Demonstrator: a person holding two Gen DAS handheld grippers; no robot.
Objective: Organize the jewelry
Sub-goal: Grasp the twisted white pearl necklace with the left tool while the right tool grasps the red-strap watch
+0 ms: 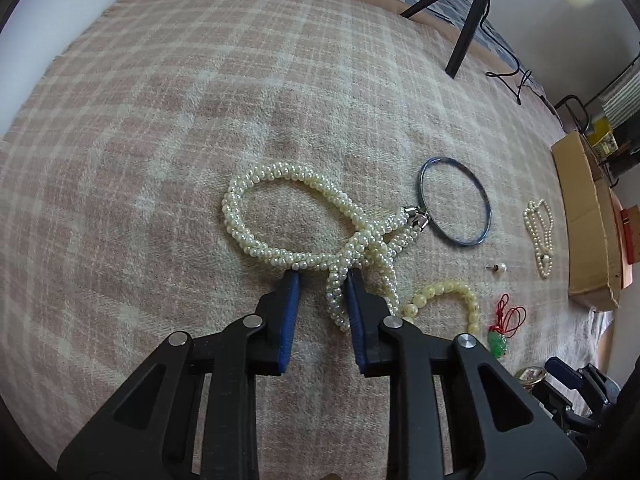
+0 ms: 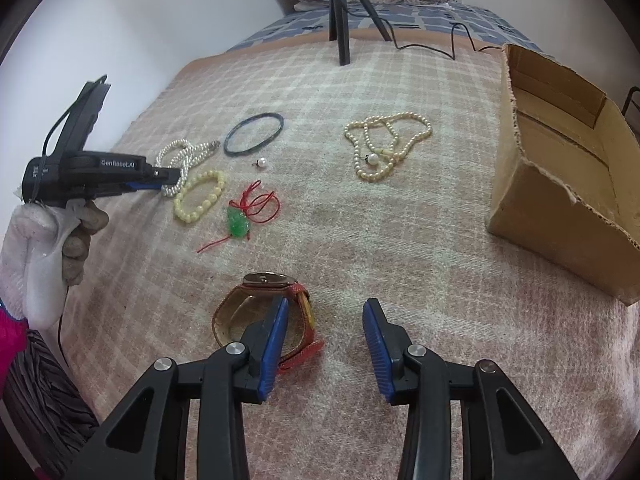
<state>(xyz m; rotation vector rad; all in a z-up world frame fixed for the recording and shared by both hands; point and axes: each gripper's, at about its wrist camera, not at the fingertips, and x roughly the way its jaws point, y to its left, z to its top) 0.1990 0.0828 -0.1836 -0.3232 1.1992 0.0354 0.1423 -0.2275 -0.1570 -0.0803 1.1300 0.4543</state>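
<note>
The left gripper [image 1: 322, 276] has its blue pads down on the plaid blanket of the bed [image 1: 160, 120], straddling one end of the twisted white pearl rope necklace [image 1: 280, 216] where its strands cross; a narrow gap shows beside the left pad, so whether the pads already pinch the beads I cannot tell. The right gripper [image 2: 326, 308] hovers open and empty, its left pad in front of the red-strapped wristwatch [image 2: 280, 312] near the bed's near edge.

The step in hand looks like picking up the pearl rope to start sorting. Just beside it lie a thin dark blue bangle [image 1: 454, 200], a pale yellow bead bracelet [image 1: 444, 296], a green jade pendant on red cord [image 1: 498, 342] and a single pearl stud [image 1: 498, 267]; a looser pearl string [image 2: 386, 144] lies nearer the open cardboard box [image 2: 560, 184] at the bed's right edge.

Next, the left gripper needs a firm close on the bundled strands, then a straight lift, so the rope's metal clasp [image 1: 414, 216], touching the bangle, does not drag it along.
</note>
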